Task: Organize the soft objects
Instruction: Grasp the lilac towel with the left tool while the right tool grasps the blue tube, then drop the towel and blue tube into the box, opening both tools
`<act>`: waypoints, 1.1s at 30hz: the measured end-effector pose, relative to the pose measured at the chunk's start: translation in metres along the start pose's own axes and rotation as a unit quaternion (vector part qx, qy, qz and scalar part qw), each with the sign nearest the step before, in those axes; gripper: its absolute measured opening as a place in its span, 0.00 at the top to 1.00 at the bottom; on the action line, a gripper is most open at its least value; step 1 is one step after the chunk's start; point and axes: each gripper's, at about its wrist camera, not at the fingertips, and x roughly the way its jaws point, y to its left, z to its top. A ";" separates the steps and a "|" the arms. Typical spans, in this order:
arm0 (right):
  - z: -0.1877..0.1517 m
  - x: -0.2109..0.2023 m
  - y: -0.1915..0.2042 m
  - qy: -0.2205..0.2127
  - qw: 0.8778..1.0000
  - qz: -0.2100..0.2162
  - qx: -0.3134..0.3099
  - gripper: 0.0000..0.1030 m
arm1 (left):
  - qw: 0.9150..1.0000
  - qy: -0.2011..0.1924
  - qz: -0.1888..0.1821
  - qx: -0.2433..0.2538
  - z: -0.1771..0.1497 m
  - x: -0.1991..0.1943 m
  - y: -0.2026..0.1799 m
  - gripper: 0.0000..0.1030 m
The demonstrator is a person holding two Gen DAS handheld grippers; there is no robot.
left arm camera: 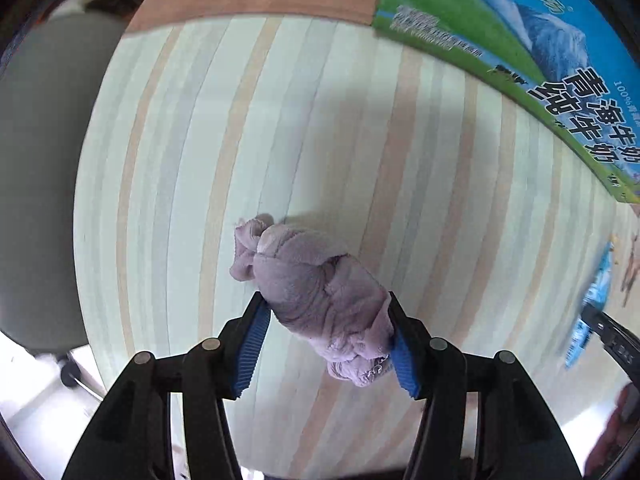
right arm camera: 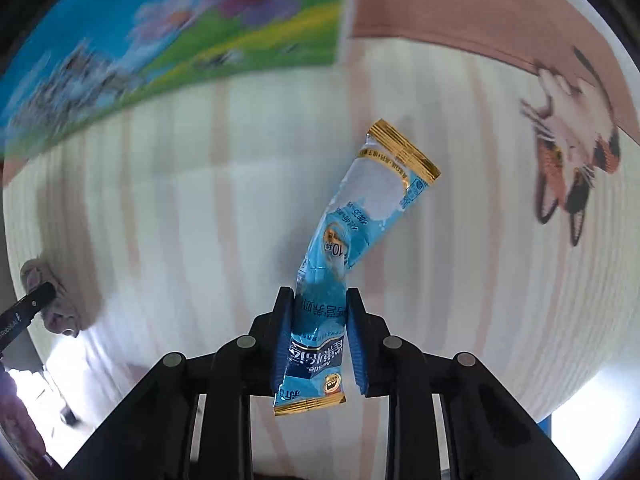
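A knotted lilac cloth bundle [left arm camera: 316,284] lies on the striped tablecloth [left arm camera: 240,140]. My left gripper [left arm camera: 325,300] points down over it, and both blue pads press its sides, so it is shut on the bundle. In the right wrist view, a long blue sachet with gold ends [right arm camera: 360,216] bends upward from between the pads of my right gripper [right arm camera: 319,292], which is shut on its lower half. The cloth bundle [right arm camera: 60,312] also shows at that view's left edge, beside a left gripper finger [right arm camera: 28,304].
A large green and blue milk carton box [left arm camera: 520,32] stands at the back of the table, also the box [right arm camera: 140,40] in the right wrist view. A cat picture [right arm camera: 572,160] is printed on the tablecloth at right. The table edge and grey floor [left arm camera: 36,160] lie left.
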 end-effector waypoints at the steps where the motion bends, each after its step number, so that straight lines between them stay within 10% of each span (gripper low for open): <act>1: -0.002 0.001 0.002 -0.002 1.000 0.000 0.000 0.72 | 1.000 0.004 -0.009 -0.003 -0.002 -0.004 0.002 0.47; 7: -0.008 0.002 0.008 -0.013 1.000 0.019 0.009 0.34 | 0.994 0.002 -0.101 -0.040 -0.014 -0.048 0.013 0.31; 17: 0.014 0.016 -0.008 0.007 0.997 0.048 0.053 0.34 | 0.979 0.090 -0.119 -0.138 0.020 0.020 0.043 0.31; 21: 0.020 0.022 -0.018 -0.003 0.997 0.034 0.063 0.41 | 0.987 0.086 -0.075 -0.115 0.022 0.027 0.027 0.34; 25: 0.029 0.020 -0.013 -0.015 0.999 -0.005 0.037 0.72 | 0.996 0.061 -0.039 -0.044 0.023 0.020 -0.014 0.59; 33: 0.018 0.023 0.016 -0.005 1.000 0.010 -0.015 0.77 | 0.999 0.022 -0.002 0.046 0.009 0.006 -0.069 0.62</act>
